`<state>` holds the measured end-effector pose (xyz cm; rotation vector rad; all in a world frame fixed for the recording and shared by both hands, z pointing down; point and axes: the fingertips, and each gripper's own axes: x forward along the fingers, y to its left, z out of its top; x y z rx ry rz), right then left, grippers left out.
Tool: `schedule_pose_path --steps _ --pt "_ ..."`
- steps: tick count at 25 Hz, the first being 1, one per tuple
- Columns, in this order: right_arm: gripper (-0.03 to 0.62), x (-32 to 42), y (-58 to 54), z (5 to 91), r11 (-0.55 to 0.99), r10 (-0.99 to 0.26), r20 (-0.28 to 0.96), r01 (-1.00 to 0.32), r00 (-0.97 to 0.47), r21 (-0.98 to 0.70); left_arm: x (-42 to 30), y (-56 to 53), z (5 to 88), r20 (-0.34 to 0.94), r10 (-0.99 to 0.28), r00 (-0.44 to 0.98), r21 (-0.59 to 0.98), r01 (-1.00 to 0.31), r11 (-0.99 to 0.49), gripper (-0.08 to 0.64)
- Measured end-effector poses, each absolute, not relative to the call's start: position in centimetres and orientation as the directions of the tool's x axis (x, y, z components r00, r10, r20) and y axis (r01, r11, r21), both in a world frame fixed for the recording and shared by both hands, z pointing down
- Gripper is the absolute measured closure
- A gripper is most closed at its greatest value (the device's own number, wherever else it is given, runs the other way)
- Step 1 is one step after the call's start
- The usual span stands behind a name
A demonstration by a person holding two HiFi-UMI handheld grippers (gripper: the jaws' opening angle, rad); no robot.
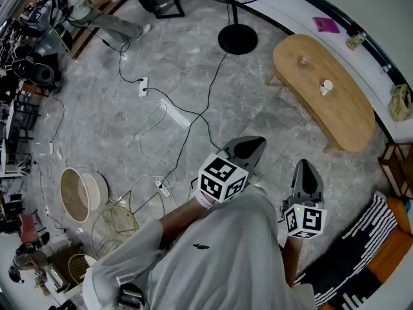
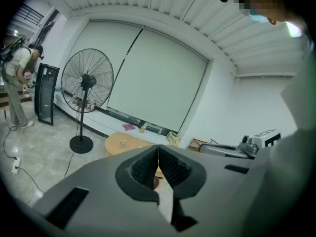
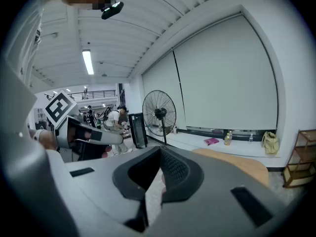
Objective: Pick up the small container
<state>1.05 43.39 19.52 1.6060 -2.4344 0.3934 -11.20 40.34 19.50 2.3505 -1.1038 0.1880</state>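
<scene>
- Lying at far left on the grey veined stone floor (image 1: pixel 116 128): a round, shallow white tub (image 1: pixel 82 194), a wire basket (image 1: pixel 115 223) and a white power strip (image 1: pixel 143 86).
- Left gripper (image 1: pixel 248 148): matte grey moulded jaws with ribbed black pads, closed tip to tip, nothing between them.
- Right gripper (image 1: pixel 307 170): same build, jaws likewise pressed together and empty.
- Oval table (image 1: pixel 342 118): smooth light wood, ahead and to the right of both grippers, well apart from them.
- On its top: a small translucent piece (image 1: pixel 301 61) and a small white squat piece (image 1: pixel 326 87), near each other. Which is the small container cannot be told at this size.
</scene>
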Motion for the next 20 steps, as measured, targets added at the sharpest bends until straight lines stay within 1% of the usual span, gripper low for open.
schedule_pose_path --steps 3,7,12,15,20 --pt "0.586 1.0 45.0 19.3 0.368 -0.872 0.317 -0.927 -0.371 -0.073 -11.3 41.9 19.8 0.353 -0.663 0.661 0.413 -0.746 -0.523 0.54" --pt "0.586 -0.1 45.6 18.0 0.391 -0.879 0.284 -0.92 -0.384 -0.032 -12.2 42.1 19.1 0.332 -0.671 0.663 0.394 -0.744 -0.54 0.54" --pt "0.588 3.0 47.0 18.6 0.378 -0.884 0.303 -0.926 -0.356 0.016 -9.1 43.2 19.1 0.316 -0.683 0.659 0.393 -0.746 -0.538 0.54" --pt "0.588 3.9 47.6 18.1 0.38 -0.888 0.288 -0.925 -0.36 0.018 -7.7 43.9 18.9 0.316 -0.673 0.669 0.384 -0.739 -0.553 0.54" --pt "0.588 4.4 48.3 18.3 0.375 -0.891 0.276 -0.927 -0.361 -0.003 -7.4 44.4 18.8 0.318 -0.677 0.664 0.36 -0.745 -0.562 0.54"
